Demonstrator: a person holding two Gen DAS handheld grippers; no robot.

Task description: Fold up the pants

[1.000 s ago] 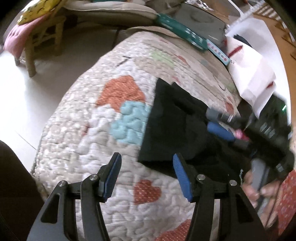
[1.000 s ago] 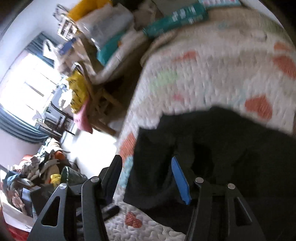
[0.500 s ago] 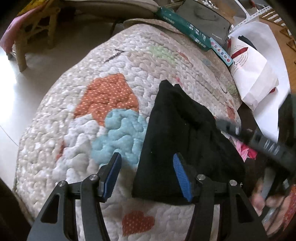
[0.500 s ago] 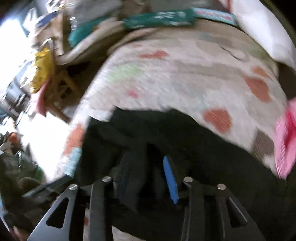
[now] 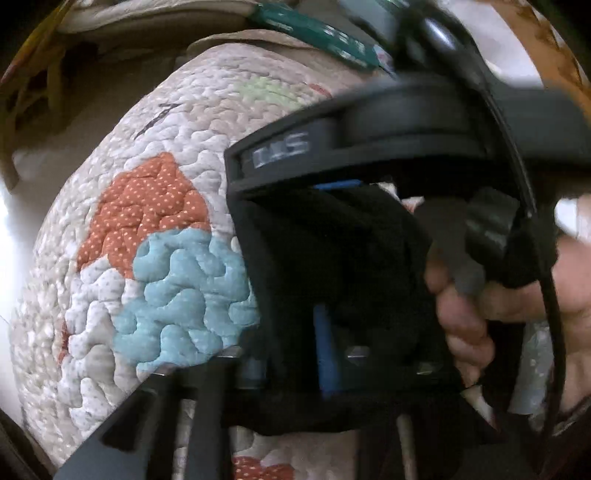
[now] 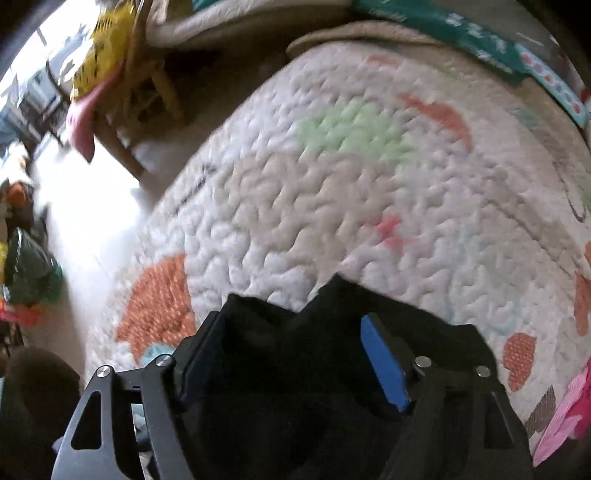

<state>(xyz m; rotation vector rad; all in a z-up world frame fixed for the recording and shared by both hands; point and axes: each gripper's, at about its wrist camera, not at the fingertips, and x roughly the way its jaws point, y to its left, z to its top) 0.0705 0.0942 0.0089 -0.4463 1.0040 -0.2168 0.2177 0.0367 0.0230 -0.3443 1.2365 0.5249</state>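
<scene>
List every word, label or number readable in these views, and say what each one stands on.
Grey lettering on the black body of the right gripper's housing: blurred, unreadable.
White print on the green package behind the quilt: too blurred.
Black mark on the quilt's edge: unclear, perhaps a "7".
Nothing else legible.

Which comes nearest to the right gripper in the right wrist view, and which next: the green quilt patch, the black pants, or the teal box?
1. black pants, between the right gripper jaws.
2. green quilt patch, mid-quilt ahead.
3. teal box, far edge, upper right.
</scene>
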